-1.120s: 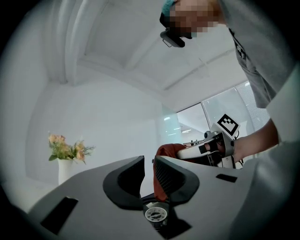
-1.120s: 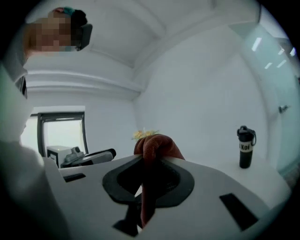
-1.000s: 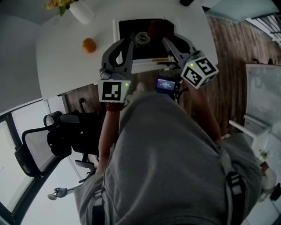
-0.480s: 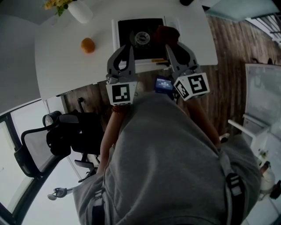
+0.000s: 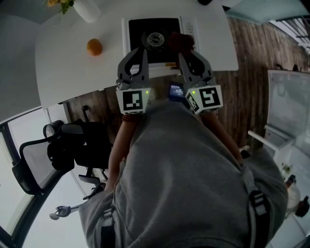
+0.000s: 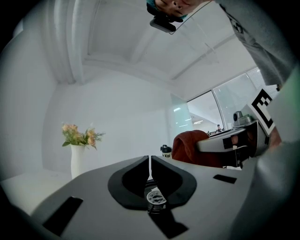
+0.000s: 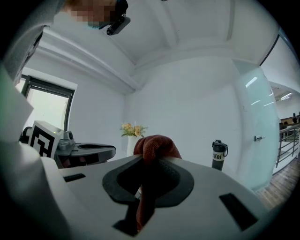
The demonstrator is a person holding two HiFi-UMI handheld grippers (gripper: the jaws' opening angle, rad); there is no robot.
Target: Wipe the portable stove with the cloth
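Head view, from the left: a black office chair [image 5: 43, 155] stands on the floor beside the white table [image 5: 68, 72]. On the table a white vase [image 5: 88, 8] with flowers sits at the far edge, and an orange [image 5: 94, 47] lies nearer, well apart from the portable stove [image 5: 140, 26]. The stove, white-bodied with a black top and a round burner [image 5: 155, 38] in the middle, stands at the table's near edge in front of the person. The left gripper [image 5: 140, 51] reaches over the stove's front left part. In the left gripper view its jaws [image 6: 149, 161] are pressed together with nothing between them, and the vase [image 6: 78, 159] shows to their left. To the right, the rust-red cloth [image 5: 180, 39] is bunched on the right side of the stove top, just beside the burner. The right gripper [image 5: 184, 52] is clamped on it. In the right gripper view the cloth [image 7: 157, 145] bulges above the closed tips [image 7: 149, 163] and hangs down between them. A dark bottle [image 7: 219, 154] stands farther right.
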